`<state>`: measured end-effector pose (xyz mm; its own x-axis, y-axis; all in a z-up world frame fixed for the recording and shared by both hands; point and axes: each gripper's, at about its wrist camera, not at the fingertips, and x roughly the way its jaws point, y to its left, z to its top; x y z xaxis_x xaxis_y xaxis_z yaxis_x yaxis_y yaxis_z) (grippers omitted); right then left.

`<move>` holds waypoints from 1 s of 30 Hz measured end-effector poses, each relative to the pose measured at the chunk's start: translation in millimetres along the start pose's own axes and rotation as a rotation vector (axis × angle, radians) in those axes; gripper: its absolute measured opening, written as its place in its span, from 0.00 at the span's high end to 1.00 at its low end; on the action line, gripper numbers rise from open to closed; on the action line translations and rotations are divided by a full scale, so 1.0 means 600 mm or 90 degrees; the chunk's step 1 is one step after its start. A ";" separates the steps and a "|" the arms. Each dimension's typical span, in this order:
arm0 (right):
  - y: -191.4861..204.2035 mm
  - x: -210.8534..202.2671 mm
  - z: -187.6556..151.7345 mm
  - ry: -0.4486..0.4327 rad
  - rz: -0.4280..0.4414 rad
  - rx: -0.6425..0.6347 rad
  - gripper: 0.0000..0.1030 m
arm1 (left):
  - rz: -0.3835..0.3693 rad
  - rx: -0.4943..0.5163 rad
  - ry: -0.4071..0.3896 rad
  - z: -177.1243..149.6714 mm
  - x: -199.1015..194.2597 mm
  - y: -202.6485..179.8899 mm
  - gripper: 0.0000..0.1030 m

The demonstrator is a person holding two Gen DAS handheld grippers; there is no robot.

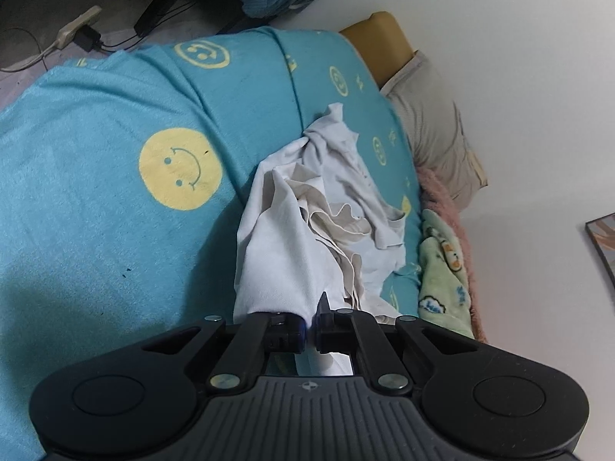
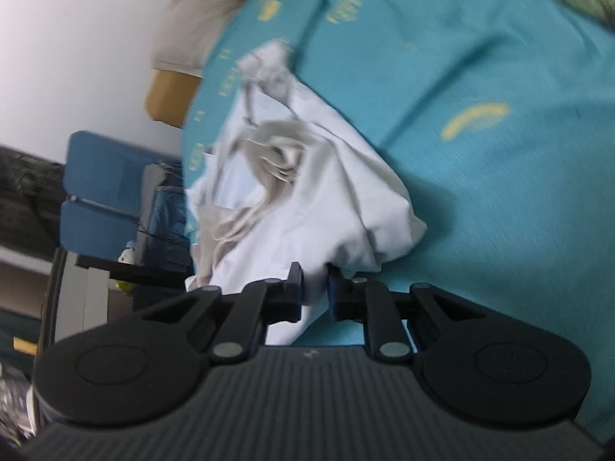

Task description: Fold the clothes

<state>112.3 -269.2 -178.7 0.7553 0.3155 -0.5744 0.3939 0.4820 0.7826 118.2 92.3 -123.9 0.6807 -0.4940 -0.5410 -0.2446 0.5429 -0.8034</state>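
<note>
A crumpled white garment (image 1: 307, 211) lies bunched on a teal bed sheet with yellow smiley faces (image 1: 96, 176). My left gripper (image 1: 310, 328) is shut on a fold of its near edge, and the cloth stretches away from the jaws in a taut ridge. In the right wrist view the same white garment (image 2: 307, 192) is heaped on the teal sheet (image 2: 499, 192), blurred by motion. My right gripper (image 2: 314, 290) is shut on another edge of the cloth, which hangs down between the fingers.
A beige pillow (image 1: 434, 126) and a tan headboard (image 1: 380, 44) sit against the white wall. A pink blanket (image 1: 446, 199) and a green patterned cloth (image 1: 442, 280) lie along the bed's wall side. A power strip (image 1: 77, 27) with cables lies on the floor. Blue furniture (image 2: 103, 192) stands beside the bed.
</note>
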 end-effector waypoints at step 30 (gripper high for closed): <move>0.067 -0.365 -0.116 -0.057 0.075 -0.179 0.90 | 0.004 0.145 -0.025 -0.180 -0.392 -0.108 0.96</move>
<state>-73.7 -262.0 -38.4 0.8348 0.3155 -0.4513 0.1505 0.6576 0.7382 -100.5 100.0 28.2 0.7071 -0.4662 -0.5317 -0.0888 0.6874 -0.7208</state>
